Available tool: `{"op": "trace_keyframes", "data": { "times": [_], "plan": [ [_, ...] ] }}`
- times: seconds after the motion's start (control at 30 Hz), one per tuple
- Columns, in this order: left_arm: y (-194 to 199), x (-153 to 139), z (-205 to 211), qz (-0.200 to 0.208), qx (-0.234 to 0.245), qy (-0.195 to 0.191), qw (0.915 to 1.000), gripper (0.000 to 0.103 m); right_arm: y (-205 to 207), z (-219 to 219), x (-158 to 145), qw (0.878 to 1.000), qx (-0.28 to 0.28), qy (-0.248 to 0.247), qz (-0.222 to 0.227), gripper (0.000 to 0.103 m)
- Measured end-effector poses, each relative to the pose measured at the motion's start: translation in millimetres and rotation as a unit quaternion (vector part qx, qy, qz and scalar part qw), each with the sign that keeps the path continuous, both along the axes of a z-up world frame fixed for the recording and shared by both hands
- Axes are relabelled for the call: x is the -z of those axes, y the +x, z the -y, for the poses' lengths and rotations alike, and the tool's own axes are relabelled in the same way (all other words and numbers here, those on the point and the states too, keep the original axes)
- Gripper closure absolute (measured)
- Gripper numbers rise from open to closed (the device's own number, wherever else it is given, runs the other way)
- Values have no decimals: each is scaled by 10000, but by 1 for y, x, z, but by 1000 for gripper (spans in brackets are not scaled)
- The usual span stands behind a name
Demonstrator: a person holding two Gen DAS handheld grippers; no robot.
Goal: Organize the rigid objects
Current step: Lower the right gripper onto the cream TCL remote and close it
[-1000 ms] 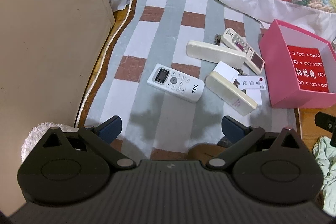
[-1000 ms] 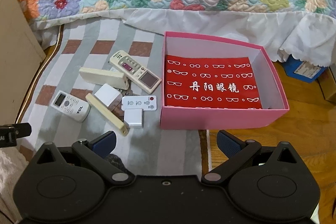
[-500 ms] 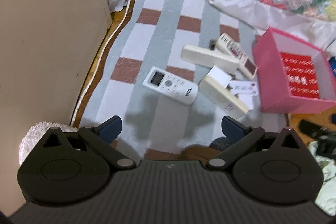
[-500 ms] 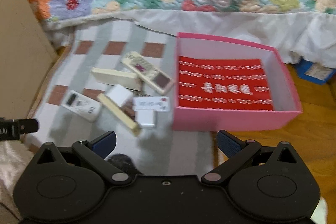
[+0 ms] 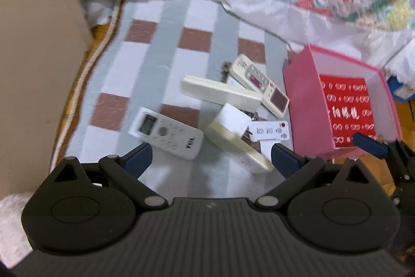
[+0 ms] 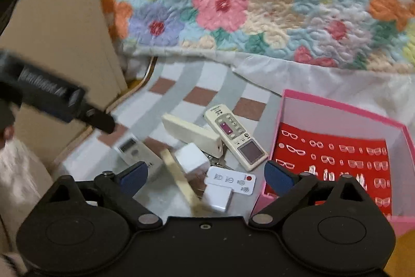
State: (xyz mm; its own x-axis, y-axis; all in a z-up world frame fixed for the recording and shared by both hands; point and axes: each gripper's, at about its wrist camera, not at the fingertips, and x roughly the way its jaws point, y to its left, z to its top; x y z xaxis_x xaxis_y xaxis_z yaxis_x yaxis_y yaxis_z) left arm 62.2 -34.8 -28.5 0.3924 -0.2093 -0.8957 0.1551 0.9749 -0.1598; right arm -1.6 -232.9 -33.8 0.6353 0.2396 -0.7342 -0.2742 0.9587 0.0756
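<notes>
On the checked rug (image 5: 166,25), seen from the left wrist, the remotes lie heaped beside the pink box (image 5: 306,105). The white TCL remote (image 5: 166,135) sits apart on the side toward the rug's corded edge. The left gripper (image 5: 208,156) hangs over it with jaws wide and nothing between them. That remote looks light, stiff and smooth-shelled; its long flat sides seem the best hold, across the narrow width.

From the right wrist, the right gripper (image 6: 206,177) stands wide, its jaws beginning to close, empty, above the slim white card remote (image 6: 230,181) and a white block (image 6: 218,196) under it. The card remote is thin and probably slippery, so pinching its long edges is safer. The cream remote with the purple screen (image 6: 234,138) lies nearest the box wall.
</notes>
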Motion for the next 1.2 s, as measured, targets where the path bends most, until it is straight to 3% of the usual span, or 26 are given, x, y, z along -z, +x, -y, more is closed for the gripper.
{"op": "trace_keyframes", "data": {
  "times": [0.1,0.23,0.4,0.43,0.5,0.53,0.67,0.73,0.9,0.97,1.0,1.07,1.1,1.17,1.2],
  "plan": [
    [10,28,14,-36,-24,-109,9999,6,5,-12,21,9991,-380,-161,-82,16],
    [15,61,16,-101,-204,-611,9979,9,13,-25,47,9968,-748,-189,-205,30],
    [22,94,14,-382,-342,-855,9950,17,27,-33,75,9946,-879,-414,-358,50],
    [24,100,14,-399,-370,-873,9947,23,30,-33,81,9946,-886,-346,-418,54],
    [26,110,14,-447,-438,-902,9940,33,32,-34,87,9947,-845,-343,-476,76],
    [27,114,14,-475,-452,-941,9934,41,31,-35,87,9951,-830,-366,-400,76],
    [25,123,14,-536,-381,-1080,9920,56,12,-56,84,9900,-1201,-689,-262,81],
    [22,127,14,-630,-388,-1005,9922,73,3,-66,84,9867,-1353,-872,-203,81],
    [13,130,5,-792,-512,-912,9914,74,2,-64,84,9881,-1416,-403,-444,77],
    [11,135,4,-1000,-547,-573,9918,75,3,-61,89,9866,-1468,-76,-702,78],
    [9,137,3,-1022,-552,-445,9922,70,3,-59,91,9862,-1453,21,-788,76],
    [7,139,-1,-1020,-592,-557,9915,70,2,-53,95,9864,-1371,242,-874,65],
    [7,139,-3,-1031,-621,-591,9910,70,2,-51,96,9863,-1319,305,-941,51],
    [9,139,-4,-1021,-646,-619,9907,69,6,-47,97,9866,-1212,376,-1021,37],
    [9,139,-4,-1014,-661,-630,9907,69,8,-46,98,9857,-1233,304,-1103,36]
  ]
}}
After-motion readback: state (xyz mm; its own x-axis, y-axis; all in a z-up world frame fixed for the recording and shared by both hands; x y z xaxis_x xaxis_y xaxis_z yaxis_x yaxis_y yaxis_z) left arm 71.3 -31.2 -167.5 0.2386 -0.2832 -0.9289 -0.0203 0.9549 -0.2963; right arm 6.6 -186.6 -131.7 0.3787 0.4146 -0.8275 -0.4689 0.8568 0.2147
